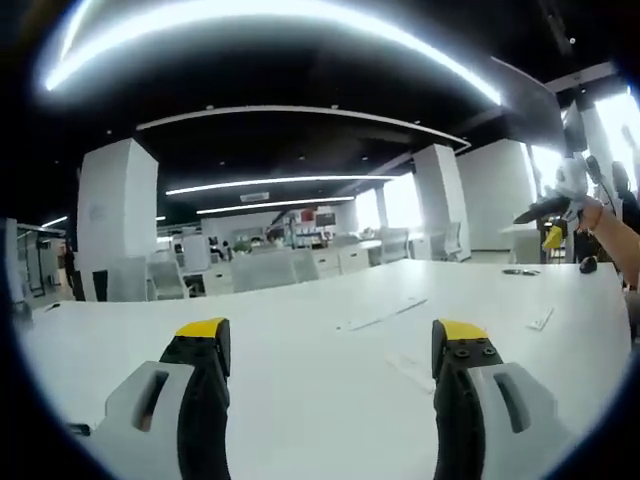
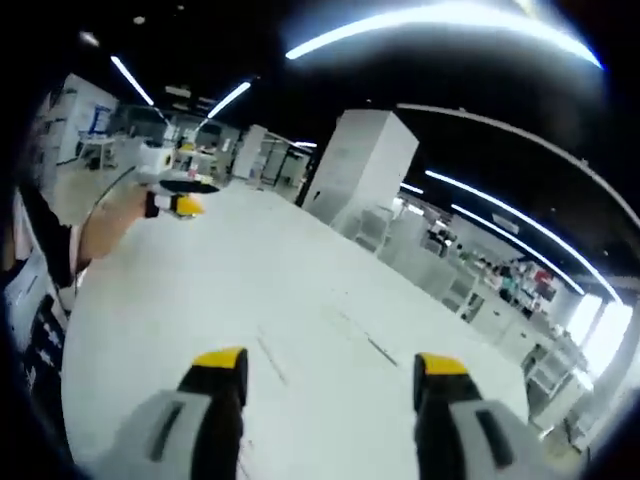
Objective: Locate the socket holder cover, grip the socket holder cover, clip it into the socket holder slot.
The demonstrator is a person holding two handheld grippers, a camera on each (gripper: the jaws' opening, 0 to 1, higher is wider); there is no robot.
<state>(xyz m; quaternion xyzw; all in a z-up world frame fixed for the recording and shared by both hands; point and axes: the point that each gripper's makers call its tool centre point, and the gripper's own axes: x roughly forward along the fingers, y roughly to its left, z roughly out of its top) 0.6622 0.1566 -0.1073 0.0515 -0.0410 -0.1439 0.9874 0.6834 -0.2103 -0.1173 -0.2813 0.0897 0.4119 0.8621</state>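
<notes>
My left gripper is open, its yellow-tipped jaws wide apart and low over a white table, with nothing between them. A long thin white strip, possibly the socket holder cover, lies on the table ahead of it, and a shorter strip lies to the right. My right gripper is also open and empty above the table. Two thin strips lie just beyond its jaws. The right gripper shows raised at the far right of the left gripper view. The left gripper appears at the left of the right gripper view.
A person's forearm holds the raised gripper. A small dark object and a mouse-like thing sit near the table's far right. White pillars, chairs and desks stand beyond the table's far edge.
</notes>
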